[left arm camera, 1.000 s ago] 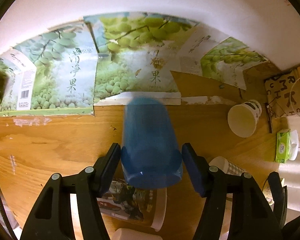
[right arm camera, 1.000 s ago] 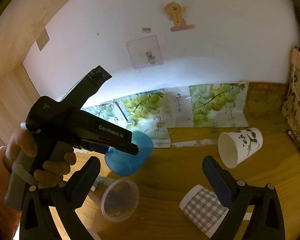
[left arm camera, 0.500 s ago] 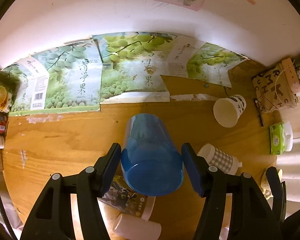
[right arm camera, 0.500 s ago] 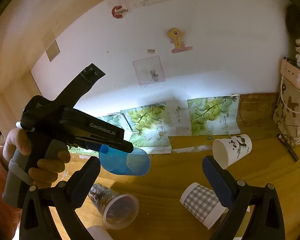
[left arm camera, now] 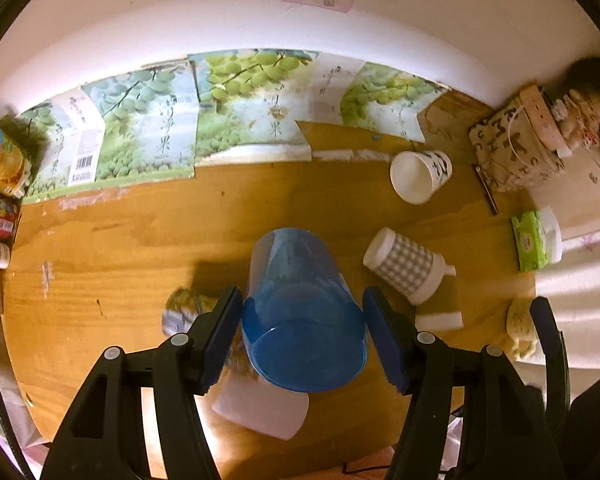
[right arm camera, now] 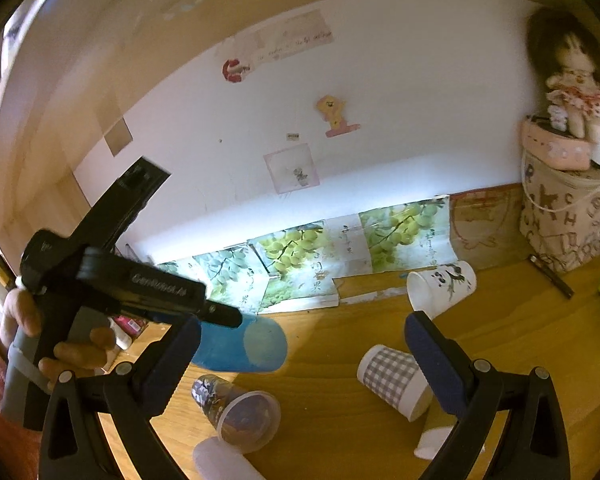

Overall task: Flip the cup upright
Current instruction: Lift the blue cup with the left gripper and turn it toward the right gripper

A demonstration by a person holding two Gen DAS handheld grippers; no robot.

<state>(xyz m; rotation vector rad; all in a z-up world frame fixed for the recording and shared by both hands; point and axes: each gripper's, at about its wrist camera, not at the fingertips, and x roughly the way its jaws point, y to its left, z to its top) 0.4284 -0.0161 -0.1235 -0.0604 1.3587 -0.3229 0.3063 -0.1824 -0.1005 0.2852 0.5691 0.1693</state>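
Blue cup (left arm camera: 300, 304) sits between the jaws of the left gripper (left arm camera: 303, 336), lifted clear of the bench (left arm camera: 112, 240) and lying roughly on its side: the closed base faces the left camera and the mouth points away toward the wall. In the right wrist view the same cup (right arm camera: 240, 346) hangs level in the air above the wood, mouth toward the middle of the bench. The jaws press its lower wall from both sides, near the base, which I judge leaves the mouth free and lets a turn of the wrist bring it upright before it is set down.

The right gripper (right arm camera: 304, 364) has its jaws wide and empty, held back above the bench, probably so as not to get in the way.

Other cups lie tipped over below: a white cup with a panda print (left arm camera: 420, 176) near the grape posters (left arm camera: 236, 108), a checked paper cup (left arm camera: 404, 264) just right of the blue one, and a clear printed cup (right arm camera: 236, 412) under it. Bare wood to the left looks like the safest landing spot, since the tipped cups crowd the right side.
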